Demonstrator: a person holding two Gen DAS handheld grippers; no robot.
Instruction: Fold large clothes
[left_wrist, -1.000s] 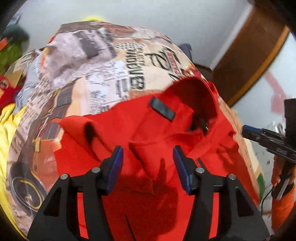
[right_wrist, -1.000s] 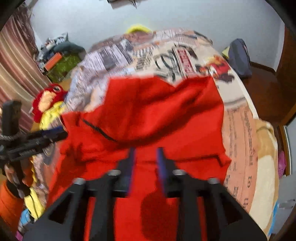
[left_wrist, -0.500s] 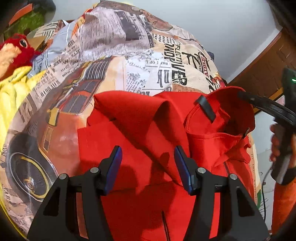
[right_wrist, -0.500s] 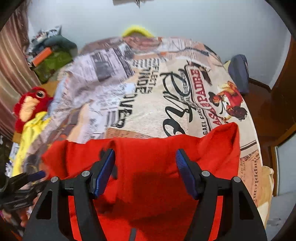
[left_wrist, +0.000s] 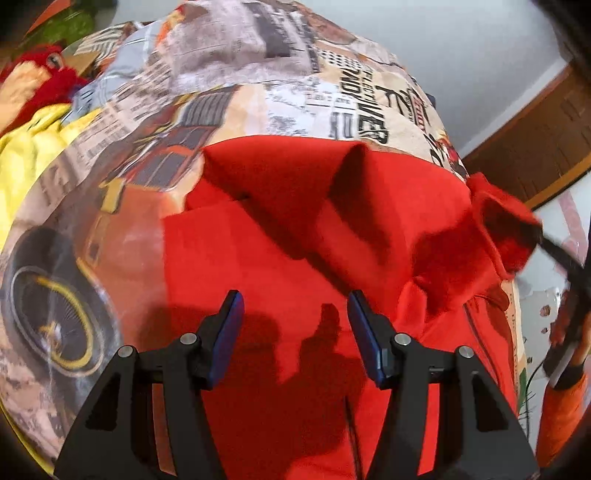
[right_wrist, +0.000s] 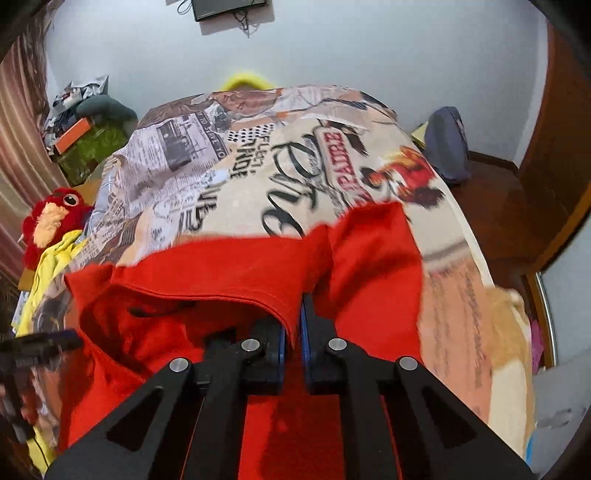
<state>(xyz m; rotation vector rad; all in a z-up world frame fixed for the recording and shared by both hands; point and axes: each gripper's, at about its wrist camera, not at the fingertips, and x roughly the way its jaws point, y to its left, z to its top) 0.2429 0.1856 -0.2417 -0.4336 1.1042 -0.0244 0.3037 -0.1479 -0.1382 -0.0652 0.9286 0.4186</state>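
Note:
A large red garment lies rumpled on a bed with a printed newspaper-style cover. My left gripper is open and empty, hovering over the garment's flat part, with a raised fold ahead of it. My right gripper is shut on a hemmed edge of the red garment and holds that edge lifted above the rest of the cloth. The right gripper also shows at the right edge of the left wrist view, gripping a bunched red corner.
A red plush toy and yellow cloth lie at the bed's left side. A dark bag sits on the wooden floor at the right. Clutter stands by the far-left wall. The bed cover stretches ahead.
My right gripper has shut on the garment's hem and lifted it; half a second ago it was open. The left gripper stays open and has shifted over the cloth.

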